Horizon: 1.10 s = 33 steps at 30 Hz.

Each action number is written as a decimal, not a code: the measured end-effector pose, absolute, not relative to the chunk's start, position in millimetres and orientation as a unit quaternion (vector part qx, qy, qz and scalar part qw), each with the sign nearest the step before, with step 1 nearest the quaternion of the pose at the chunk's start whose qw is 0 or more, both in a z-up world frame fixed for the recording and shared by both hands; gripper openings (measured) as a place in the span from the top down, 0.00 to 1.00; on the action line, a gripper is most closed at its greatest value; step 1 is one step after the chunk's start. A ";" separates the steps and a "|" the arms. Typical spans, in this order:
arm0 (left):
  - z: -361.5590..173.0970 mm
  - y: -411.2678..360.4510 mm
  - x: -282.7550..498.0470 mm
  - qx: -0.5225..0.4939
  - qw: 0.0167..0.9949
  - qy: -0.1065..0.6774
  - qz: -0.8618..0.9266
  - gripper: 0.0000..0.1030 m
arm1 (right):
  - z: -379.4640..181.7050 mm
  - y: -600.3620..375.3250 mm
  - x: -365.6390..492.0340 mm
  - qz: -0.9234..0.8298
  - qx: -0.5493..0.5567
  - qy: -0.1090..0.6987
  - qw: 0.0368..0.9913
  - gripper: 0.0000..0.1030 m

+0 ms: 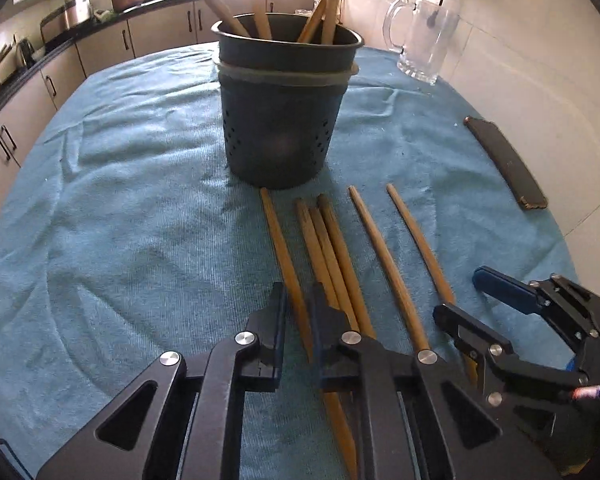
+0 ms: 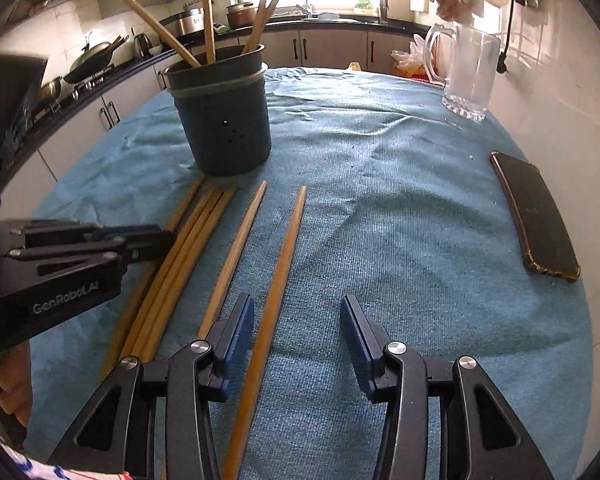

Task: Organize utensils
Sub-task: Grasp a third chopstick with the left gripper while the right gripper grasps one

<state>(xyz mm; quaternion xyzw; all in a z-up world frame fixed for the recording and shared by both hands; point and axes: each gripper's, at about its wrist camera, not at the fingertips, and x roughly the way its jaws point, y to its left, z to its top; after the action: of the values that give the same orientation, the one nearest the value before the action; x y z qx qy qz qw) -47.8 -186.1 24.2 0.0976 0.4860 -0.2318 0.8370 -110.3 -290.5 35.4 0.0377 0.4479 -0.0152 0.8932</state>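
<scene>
A dark perforated utensil holder point(image 1: 280, 120) point(image 2: 224, 120) stands on the blue cloth with several wooden chopsticks upright in it. More chopsticks lie side by side on the cloth in front of it. My left gripper point(image 1: 299, 288) point(image 2: 168, 236) is down on the cloth, shut on the leftmost chopstick point(image 1: 280, 240). My right gripper point(image 2: 296, 302) point(image 1: 460, 292) stands open low over the rightmost chopstick point(image 2: 288, 240) point(image 1: 416, 232). That stick lies between the fingers, close beside the left pad and well apart from the right one.
A blue towel point(image 1: 140, 200) covers the table. A glass mug point(image 1: 424, 40) point(image 2: 468, 72) stands at the back right by the tiled wall. A dark phone point(image 1: 504, 160) point(image 2: 540, 216) lies near the right edge. Kitchen counters run behind.
</scene>
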 end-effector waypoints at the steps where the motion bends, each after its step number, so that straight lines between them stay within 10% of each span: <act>1: 23.9 -188.7 -47.1 0.101 0.838 0.485 -0.228 0.90 | 35.1 -290.1 -109.5 -0.020 0.033 0.449 0.893 0.61; 4: 23.9 -191.9 -46.3 0.103 0.838 0.487 -0.224 0.92 | 36.0 -292.9 -107.3 -0.026 0.032 0.453 0.890 0.89; 7: 26.5 -181.7 -48.8 0.103 0.834 0.494 -0.222 0.93 | 36.6 -300.8 -110.3 -0.029 0.039 0.462 0.886 0.92; 12: 30.4 -139.0 -54.1 0.095 0.823 0.514 -0.221 0.93 | 37.8 -318.0 -132.6 -0.029 0.043 0.483 0.874 0.92; 17: 34.0 -116.5 -57.9 0.076 0.800 0.547 -0.236 0.93 | 38.5 -332.3 -141.6 -0.018 0.063 0.496 0.866 0.67; 33: 29.3 -140.0 -20.5 0.085 0.793 0.560 -0.223 0.92 | 37.7 -338.7 -48.9 -0.042 0.037 0.532 0.845 0.72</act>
<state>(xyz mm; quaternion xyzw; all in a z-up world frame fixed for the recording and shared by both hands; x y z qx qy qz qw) -20.5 -140.0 29.3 0.0847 0.5600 -0.2232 0.7934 -48.9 -338.7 37.7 0.0367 0.5322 -0.0423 0.8447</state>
